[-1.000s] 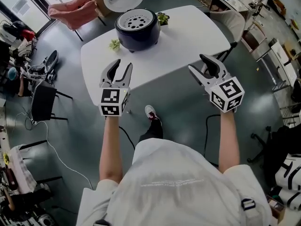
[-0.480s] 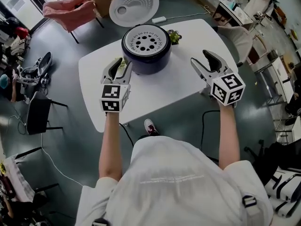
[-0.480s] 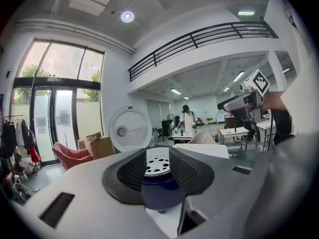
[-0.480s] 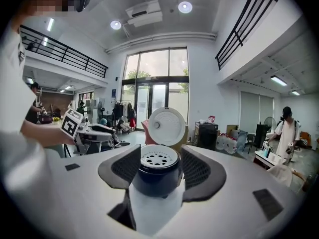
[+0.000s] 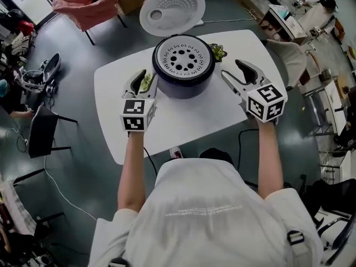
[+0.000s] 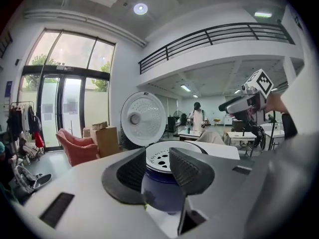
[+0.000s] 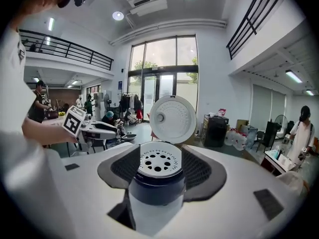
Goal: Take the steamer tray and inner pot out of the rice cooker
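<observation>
Left hand-held gripper (image 5: 146, 78), right hand-held gripper (image 5: 233, 71), both spread, flanking open rice cooker (image 5: 183, 87)

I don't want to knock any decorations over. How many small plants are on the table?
2: one plant left of the rice cooker, another right of it.

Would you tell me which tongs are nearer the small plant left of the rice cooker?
Left: the left tongs are directly over the plant; the right tongs are across the cooker.
</observation>
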A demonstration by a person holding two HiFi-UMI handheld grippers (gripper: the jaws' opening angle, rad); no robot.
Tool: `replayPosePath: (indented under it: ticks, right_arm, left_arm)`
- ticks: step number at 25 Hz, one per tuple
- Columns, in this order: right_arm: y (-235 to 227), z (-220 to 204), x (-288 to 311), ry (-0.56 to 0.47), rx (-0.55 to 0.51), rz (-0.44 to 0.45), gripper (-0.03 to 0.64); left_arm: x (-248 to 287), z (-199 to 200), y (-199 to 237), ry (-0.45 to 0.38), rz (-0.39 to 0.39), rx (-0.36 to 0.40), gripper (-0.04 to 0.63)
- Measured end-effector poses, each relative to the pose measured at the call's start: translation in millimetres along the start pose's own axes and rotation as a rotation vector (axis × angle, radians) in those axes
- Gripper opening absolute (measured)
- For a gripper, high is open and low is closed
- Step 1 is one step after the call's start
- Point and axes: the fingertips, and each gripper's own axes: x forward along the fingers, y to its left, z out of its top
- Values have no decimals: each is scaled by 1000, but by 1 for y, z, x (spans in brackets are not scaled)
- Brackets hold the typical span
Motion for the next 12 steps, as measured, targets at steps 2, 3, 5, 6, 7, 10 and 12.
replayPosePath:
  ticks: [2,3,5,6,7,10,12]
  right_arm:
    - [-3,-2,13,13,1,23,251]
    - [-5,-2,20,19,0,37,249]
    - [-7,-3,33,29,-5,73,247]
    - [-9,-3,40,34,-7,93,247]
    - [-12,-4,47,38,-9,113,247]
    - [-24,-5,63,39,-8,176,245]
    - [-35,-3,74,27,10,226,245]
  left_arm:
    - [4,-9,3,22,10,-22,158]
    - [6,-12,4,32,17,-32,158]
    - [10,-17,6,53,36,-53,158]
    - [13,-19,7,62,47,-62,158]
    - [16,-21,8,70,59,-71,158]
    - [27,-20,7,89,101,-102,158]
    - [35,-17,3,102,127,-111,158]
